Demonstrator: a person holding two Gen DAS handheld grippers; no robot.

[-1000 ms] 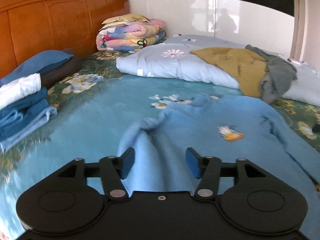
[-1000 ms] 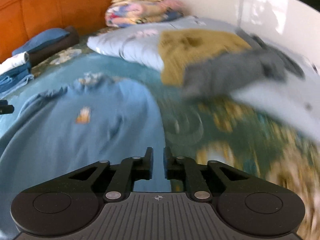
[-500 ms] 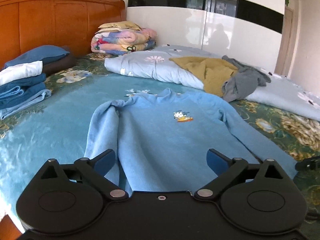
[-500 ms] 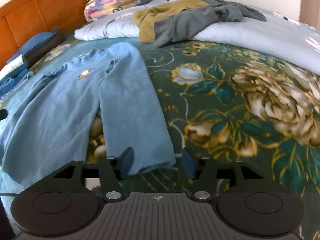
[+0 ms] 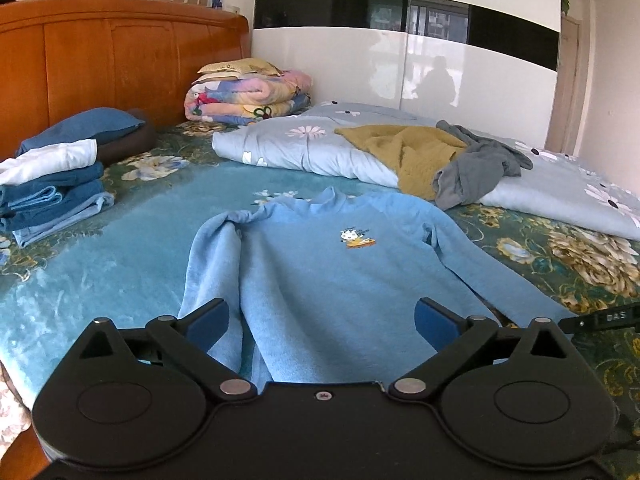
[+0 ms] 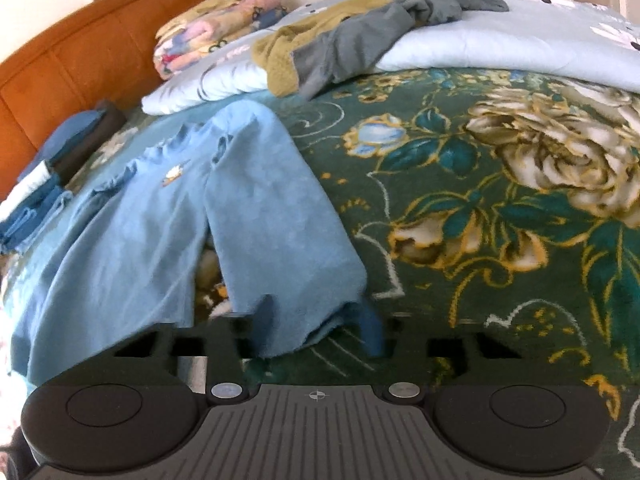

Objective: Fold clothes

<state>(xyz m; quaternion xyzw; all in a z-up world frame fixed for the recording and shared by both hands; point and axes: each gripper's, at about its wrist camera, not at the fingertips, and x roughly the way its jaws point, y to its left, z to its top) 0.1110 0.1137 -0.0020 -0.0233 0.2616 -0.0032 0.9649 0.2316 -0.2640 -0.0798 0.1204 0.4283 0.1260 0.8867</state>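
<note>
L tongs gape wide over blue sweater, flat on bed. R tongs just been closing w/ sleeve cuff between; grip unclear.

text: "DAS" | on: black claw part at right edge

One light-blue sweatshirt is seen spread on the bed. Two loose garments are counted on the duvet: one mustard sweater and one grey garment. One pile of folded clothes, one folded floral blanket and two grippers are counted.
</note>
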